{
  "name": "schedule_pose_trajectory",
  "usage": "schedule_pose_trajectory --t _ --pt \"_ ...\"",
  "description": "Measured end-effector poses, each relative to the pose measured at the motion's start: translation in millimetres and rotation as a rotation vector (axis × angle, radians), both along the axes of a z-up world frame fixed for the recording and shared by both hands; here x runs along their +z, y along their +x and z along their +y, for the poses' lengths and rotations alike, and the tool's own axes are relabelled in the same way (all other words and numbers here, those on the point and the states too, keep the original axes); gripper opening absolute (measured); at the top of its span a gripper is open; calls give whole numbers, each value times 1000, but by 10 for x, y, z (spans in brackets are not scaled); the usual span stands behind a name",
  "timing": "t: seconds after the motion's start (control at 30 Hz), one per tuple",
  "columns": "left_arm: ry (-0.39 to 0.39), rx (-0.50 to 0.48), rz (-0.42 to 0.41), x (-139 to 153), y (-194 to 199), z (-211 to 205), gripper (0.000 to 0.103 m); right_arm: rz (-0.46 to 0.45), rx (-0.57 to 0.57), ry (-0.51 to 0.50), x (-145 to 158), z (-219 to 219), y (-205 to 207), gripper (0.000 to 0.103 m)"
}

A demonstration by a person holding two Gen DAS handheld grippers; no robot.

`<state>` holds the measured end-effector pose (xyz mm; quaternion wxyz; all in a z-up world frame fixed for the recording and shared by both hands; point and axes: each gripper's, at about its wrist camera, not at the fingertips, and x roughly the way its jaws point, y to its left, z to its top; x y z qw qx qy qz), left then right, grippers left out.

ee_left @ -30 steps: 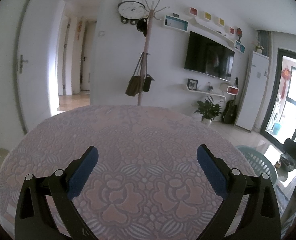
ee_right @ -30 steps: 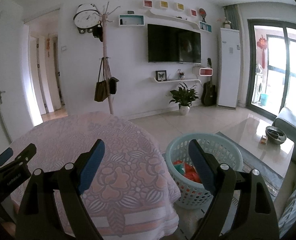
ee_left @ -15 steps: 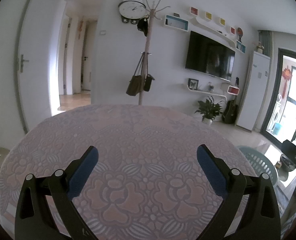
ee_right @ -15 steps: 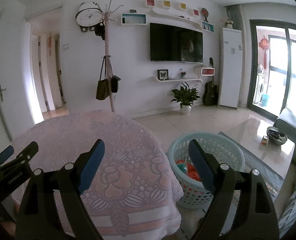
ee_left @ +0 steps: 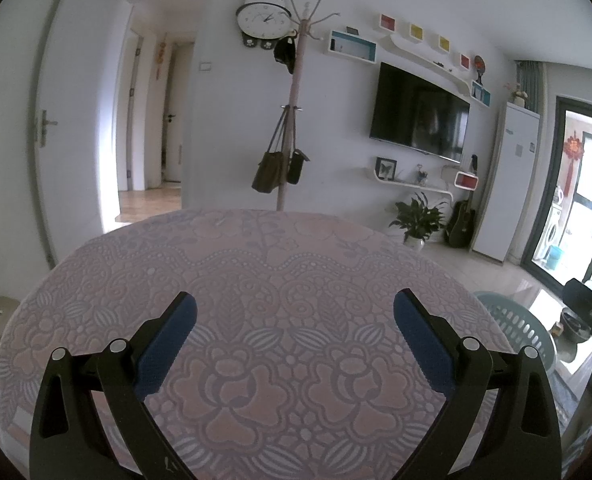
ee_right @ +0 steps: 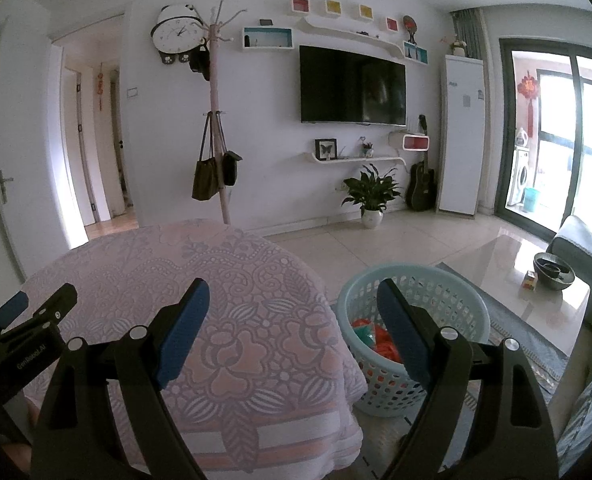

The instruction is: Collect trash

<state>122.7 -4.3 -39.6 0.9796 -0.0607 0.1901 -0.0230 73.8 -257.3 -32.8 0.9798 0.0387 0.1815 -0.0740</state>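
A round table with a pink floral tablecloth (ee_left: 255,280) fills the left wrist view, with no loose item on it. My left gripper (ee_left: 293,308) hovers over it, open, nothing between its blue pads. It also shows at the left edge of the right wrist view as the left gripper (ee_right: 19,320). My right gripper (ee_right: 291,300) is open and empty over the table's right edge (ee_right: 316,320). A light-blue plastic basket (ee_right: 456,292) stands on the floor beside the table, with orange and green trash (ee_right: 372,336) inside.
The basket rim (ee_left: 512,316) shows at the right in the left wrist view. Behind the table stand a coat rack with bags (ee_right: 215,160), a potted plant (ee_right: 372,196) and a wall TV (ee_right: 352,84). A glossy low table (ee_right: 536,280) and sofa edge (ee_right: 588,244) lie right.
Both views have drifted very slightly; the right wrist view shows a bit less of the table and more of the basket. Both grippers stay open and empty.
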Motion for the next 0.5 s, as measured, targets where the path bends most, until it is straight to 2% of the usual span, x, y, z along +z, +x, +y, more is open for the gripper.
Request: schedule_pose_trajectory --t 0.5 --pt "0 0 0 12 -1 1 96 6 2 6 -8 -5 1 81"
